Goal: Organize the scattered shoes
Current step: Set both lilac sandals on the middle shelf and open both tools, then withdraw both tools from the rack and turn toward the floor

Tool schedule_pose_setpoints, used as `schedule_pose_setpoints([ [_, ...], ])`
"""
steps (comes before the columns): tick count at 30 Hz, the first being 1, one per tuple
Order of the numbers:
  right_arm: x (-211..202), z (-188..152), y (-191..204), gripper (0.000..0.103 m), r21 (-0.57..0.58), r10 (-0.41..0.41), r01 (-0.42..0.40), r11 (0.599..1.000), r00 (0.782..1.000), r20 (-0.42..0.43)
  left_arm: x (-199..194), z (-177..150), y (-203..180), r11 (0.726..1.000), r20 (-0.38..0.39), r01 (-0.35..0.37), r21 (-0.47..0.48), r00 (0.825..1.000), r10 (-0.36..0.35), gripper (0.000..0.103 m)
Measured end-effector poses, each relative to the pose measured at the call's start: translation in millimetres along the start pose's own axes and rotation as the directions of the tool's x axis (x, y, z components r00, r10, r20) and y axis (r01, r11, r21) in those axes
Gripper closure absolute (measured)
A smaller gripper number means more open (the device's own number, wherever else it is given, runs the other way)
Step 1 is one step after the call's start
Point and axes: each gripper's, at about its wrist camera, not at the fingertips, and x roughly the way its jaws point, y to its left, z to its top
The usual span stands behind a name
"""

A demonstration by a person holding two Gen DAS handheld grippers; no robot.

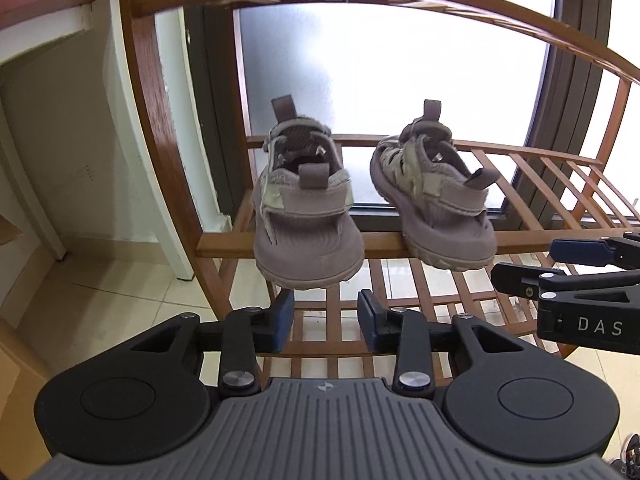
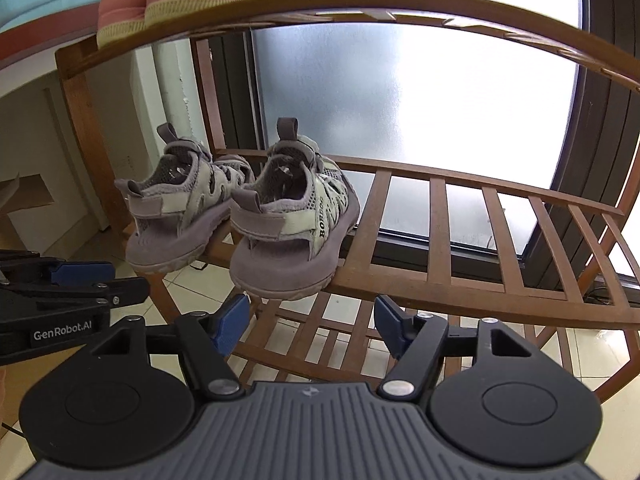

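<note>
On the middle shelf (image 1: 460, 246) of a wooden shoe rack, two grey sandals sit heels-out, long axes running away from both grippers. Left gripper (image 1: 325, 322) hangs released below the left sandal (image 1: 306, 216); right gripper (image 2: 310, 326), likewise unclenched and empty, below the right sandal (image 2: 292, 224). Toes are hidden.

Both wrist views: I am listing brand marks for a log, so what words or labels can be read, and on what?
"DAS": right gripper body, cut off at the picture's edge.
"GenRobot.AI": left gripper body.
"BOB...": side of the right sandal; the remaining letters are too blurred to read.
Small round emblems on both gripper housings: no text.
</note>
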Motion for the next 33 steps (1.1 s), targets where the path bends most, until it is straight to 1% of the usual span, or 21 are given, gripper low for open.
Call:
schedule_pose_setpoints([
  [6,15,1,3,0.029,-0.012,-0.005,0.005,1.000,1.000,-0.004,15,-1,10,0.999,-0.003,-0.014,-0.037,1.000,0.013,0.068],
  [8,18,2,5,0.029,-0.016,-0.004,0.004,1.000,1.000,-0.004,19,1,14,0.999,-0.006,-0.006,-0.053,1.000,0.005,0.068],
  [13,21,4,8,0.029,-0.023,0.003,-0.003,1.000,1.000,0.005,29,5,17,0.998,-0.006,-0.010,-0.064,1.000,0.010,0.068],
  [16,24,5,9,0.029,-0.016,0.005,-0.005,1.000,1.000,0.008,34,8,19,0.997,-0.005,-0.004,-0.074,1.000,0.004,0.068],
  [25,34,10,7,0.029,0.030,0.003,-0.004,1.000,1.000,0.014,47,15,23,0.994,0.009,-0.018,-0.108,1.000,0.019,0.067],
  [29,37,12,8,0.029,0.029,0.002,-0.002,1.000,1.000,0.015,49,14,21,0.995,0.011,-0.008,-0.104,1.000,0.009,0.067],
  [33,34,10,6,0.027,0.034,0.000,0.000,0.999,1.000,0.007,45,10,20,0.994,0.016,0.008,-0.107,1.000,-0.006,0.065],
])
